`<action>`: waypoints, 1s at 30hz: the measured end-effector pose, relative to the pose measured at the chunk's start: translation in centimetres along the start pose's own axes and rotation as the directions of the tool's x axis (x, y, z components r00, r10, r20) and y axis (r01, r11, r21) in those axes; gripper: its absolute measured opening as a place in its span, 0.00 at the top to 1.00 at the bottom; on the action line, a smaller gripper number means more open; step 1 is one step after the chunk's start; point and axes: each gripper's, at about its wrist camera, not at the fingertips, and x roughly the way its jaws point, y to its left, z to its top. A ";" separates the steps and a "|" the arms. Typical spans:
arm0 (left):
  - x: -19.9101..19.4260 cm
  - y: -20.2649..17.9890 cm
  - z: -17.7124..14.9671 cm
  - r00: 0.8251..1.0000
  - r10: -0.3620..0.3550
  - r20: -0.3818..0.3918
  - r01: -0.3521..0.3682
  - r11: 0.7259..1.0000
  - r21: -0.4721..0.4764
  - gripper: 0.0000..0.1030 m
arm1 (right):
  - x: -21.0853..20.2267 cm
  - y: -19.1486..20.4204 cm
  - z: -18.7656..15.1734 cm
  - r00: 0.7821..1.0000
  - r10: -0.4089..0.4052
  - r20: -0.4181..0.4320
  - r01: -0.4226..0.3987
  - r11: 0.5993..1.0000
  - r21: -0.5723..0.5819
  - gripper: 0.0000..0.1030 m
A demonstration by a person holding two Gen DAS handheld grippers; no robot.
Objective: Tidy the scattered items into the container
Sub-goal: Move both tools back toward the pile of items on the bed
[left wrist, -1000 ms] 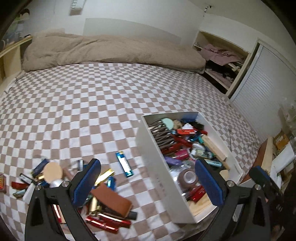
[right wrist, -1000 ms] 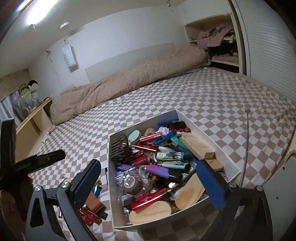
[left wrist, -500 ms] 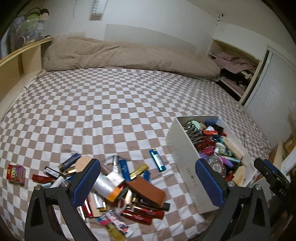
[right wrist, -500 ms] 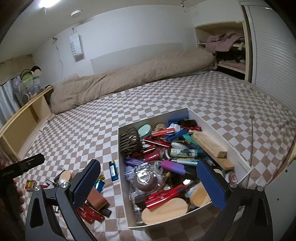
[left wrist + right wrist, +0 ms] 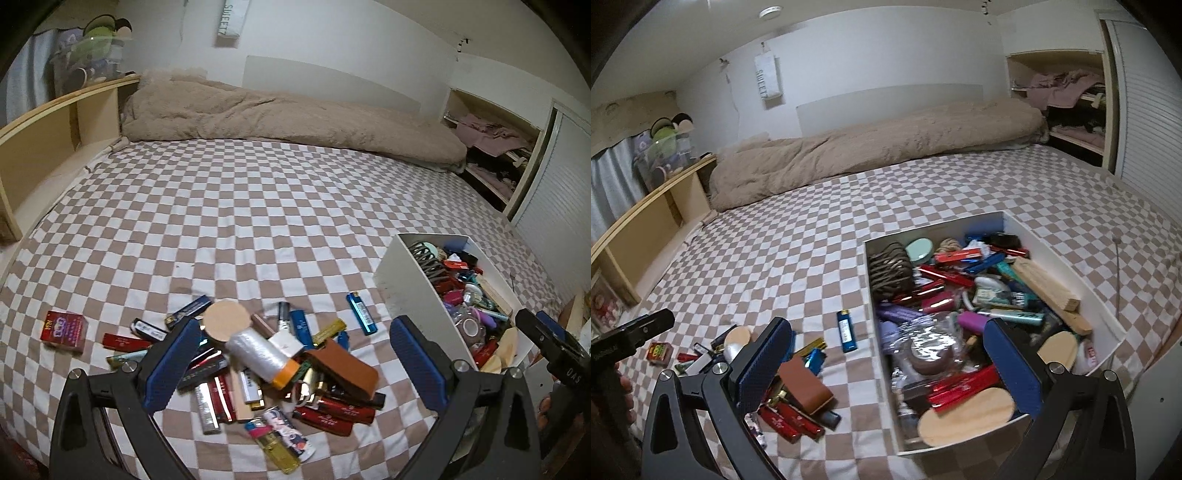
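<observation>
Left gripper (image 5: 295,363): held spread wide, empty, above the heap.
Right gripper (image 5: 888,363): spread, empty, over the white box (image 5: 1106,314).
Heap (image 5: 258,354): by the bed's near edge, beside the box.
Advice: the topmost plastic-wrap roll (image 5: 260,352) is best pinched across its width.

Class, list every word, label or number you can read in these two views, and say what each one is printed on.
"SWEET": white hanging pouch on the wall, letters running top to bottom; the last letter is unclear.
"DAS": black gripper body at the right edge of the left wrist view, possibly part of a longer word.
Small red box on the checked sheet: printed design, too blurred to read.
Lighters, tubes and packets in the pile and the white box: print too small.
</observation>
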 end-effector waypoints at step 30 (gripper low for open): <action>1.6 12.0 -3.7 0.990 0.132 0.042 -0.132 0.991 -0.007 0.00 | 3.9 9.1 -2.5 0.988 0.150 -0.032 -0.153 0.983 -0.105 0.00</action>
